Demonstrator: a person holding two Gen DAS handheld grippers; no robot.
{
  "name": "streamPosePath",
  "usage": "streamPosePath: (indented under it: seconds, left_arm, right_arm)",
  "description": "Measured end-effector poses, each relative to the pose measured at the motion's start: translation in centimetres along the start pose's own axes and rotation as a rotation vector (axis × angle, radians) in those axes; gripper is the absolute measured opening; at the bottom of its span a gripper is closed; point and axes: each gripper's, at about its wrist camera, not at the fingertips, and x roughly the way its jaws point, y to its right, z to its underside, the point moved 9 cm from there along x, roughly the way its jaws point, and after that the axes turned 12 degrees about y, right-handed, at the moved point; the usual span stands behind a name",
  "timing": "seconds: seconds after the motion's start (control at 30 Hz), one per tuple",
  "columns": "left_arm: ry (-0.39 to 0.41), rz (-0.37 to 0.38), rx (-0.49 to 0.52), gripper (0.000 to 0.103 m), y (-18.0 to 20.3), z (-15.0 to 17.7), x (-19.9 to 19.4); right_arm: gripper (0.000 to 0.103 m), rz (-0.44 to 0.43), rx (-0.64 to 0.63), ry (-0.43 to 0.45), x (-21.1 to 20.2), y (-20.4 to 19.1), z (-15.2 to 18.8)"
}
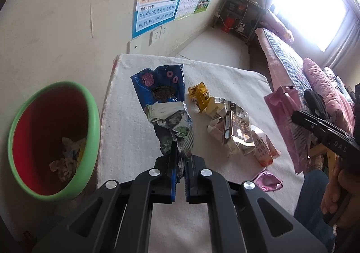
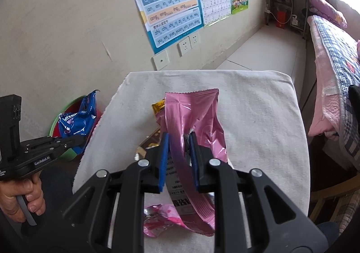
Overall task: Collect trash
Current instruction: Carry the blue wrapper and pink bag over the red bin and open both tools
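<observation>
In the left wrist view, the left gripper (image 1: 180, 158) pinches a blue cookie bag (image 1: 160, 95) above the table (image 1: 225, 72); carry it over the red bin (image 1: 54, 140) before letting go.

In the right wrist view, the right gripper (image 2: 177, 158) squeezes a pink wrapper (image 2: 191, 113); hold tight.

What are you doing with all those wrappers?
A person is picking up trash with a gripper in each hand. The left gripper has its jaws shut on a blue cookie bag, and the right gripper is clamped on a pink snack bag. More wrappers lie on the white-covered table. A green-rimmed bin sits beside the table with some trash inside.
</observation>
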Motion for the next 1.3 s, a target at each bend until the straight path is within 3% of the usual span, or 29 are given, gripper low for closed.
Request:
streamPosePath:
  seconds: [0.3, 0.73, 1.3]
  left_arm:
    - [0.022, -0.021, -0.034, 0.003, -2.2, -0.1, -2.0]
    - [0.068, -0.104, -0.131, 0.003, -10.0, -0.9, -5.6]
    - [0.097, -0.180, -0.217, 0.005, -16.8, -1.1, -7.7]
  right_arm:
    - [0.019, -0.046, -0.061, 0.002, 0.7, -4.1, -0.4]
    - [0.019, -0.179, -0.121, 0.004, 3.9, -12.7, -2.1]
    - [0.019, -0.375, -0.180, -0.031, 7.9, -24.6, -2.6]
